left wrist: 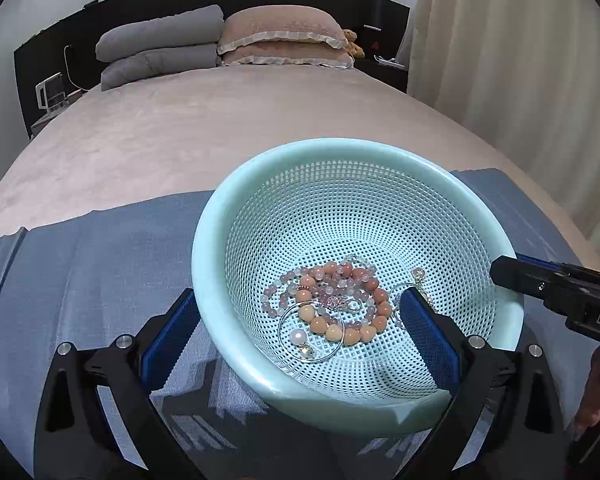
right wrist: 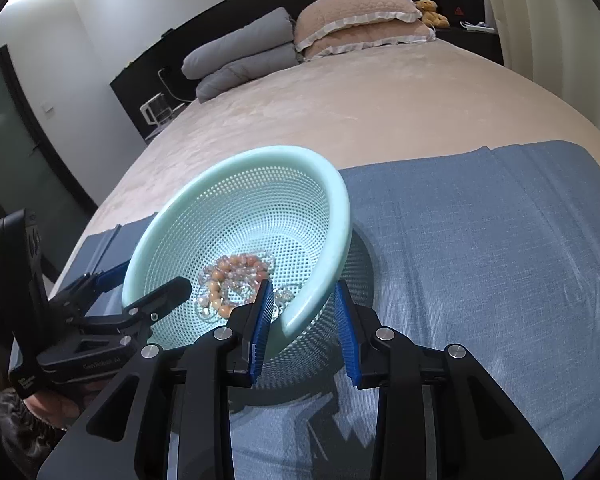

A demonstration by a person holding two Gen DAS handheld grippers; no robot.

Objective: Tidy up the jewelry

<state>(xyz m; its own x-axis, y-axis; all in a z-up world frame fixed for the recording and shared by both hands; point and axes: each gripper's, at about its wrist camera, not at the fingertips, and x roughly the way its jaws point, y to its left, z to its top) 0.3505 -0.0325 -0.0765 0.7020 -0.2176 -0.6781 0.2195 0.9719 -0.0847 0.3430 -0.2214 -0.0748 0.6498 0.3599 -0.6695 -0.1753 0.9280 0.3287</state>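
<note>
A mint green perforated basket (left wrist: 380, 152) sits on a blue cloth (left wrist: 100, 280) on the bed. In it lie pink and peach bead bracelets (left wrist: 340, 304), a thin silver hoop (left wrist: 288, 320) and a pearl pendant (left wrist: 299, 337). My left gripper (left wrist: 300, 320) is open and straddles the basket's near left rim, one finger outside, one inside. My right gripper (right wrist: 304, 304) is open around the basket's right rim (right wrist: 340, 216), one finger inside, one outside. The beads (right wrist: 232, 272) show beside its inner finger. Each gripper shows in the other's view.
The blue cloth (right wrist: 480, 260) covers the bed's near end. Grey pillows (left wrist: 160, 52) and pink pillows (left wrist: 284, 36) lie at the black headboard. A curtain (left wrist: 520, 80) hangs on the right. A door (right wrist: 16, 152) is on the left.
</note>
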